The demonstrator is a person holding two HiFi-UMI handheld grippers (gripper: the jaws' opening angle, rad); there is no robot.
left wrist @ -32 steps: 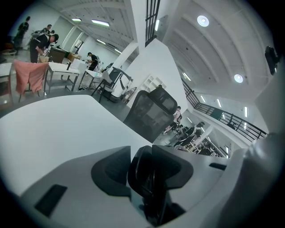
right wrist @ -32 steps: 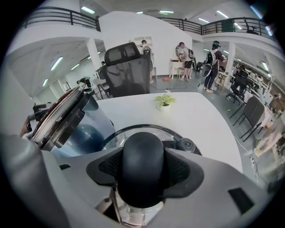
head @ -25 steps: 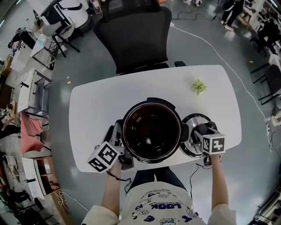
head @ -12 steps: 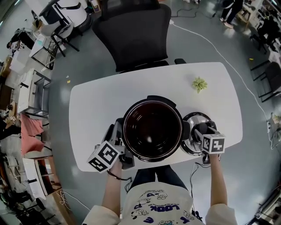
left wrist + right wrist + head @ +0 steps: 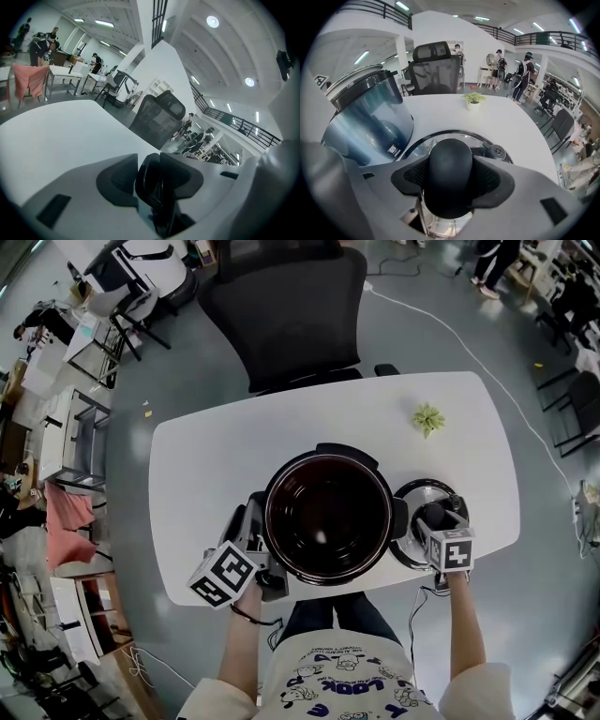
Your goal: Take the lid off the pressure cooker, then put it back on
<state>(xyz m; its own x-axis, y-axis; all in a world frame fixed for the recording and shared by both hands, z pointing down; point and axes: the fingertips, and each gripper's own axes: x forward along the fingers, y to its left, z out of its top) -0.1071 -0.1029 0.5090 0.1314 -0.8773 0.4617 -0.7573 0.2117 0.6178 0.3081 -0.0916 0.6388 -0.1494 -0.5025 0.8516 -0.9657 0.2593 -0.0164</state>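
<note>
The lid (image 5: 411,501) is off, just right of the cooker (image 5: 323,521); the right gripper (image 5: 451,187) has its jaws clamped on the lid's knob (image 5: 450,157), the left gripper (image 5: 158,201) has its jaws closed on the cooker's handle (image 5: 150,173), so lifting the lid back on seems next.

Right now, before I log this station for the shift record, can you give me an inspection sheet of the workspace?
Surface: white table.
Job's things: cooker open, mid-table; lid off, beside it on the right.
Clutter: small plant towards the far right corner.
Grippers: left hand-held gripper shut on the cooker's side handle; right hand-held gripper shut on the lid's knob.
Cables: white cable across the floor beyond the table.
Surroundings: black chair behind the table; desks and people farther off.
</note>
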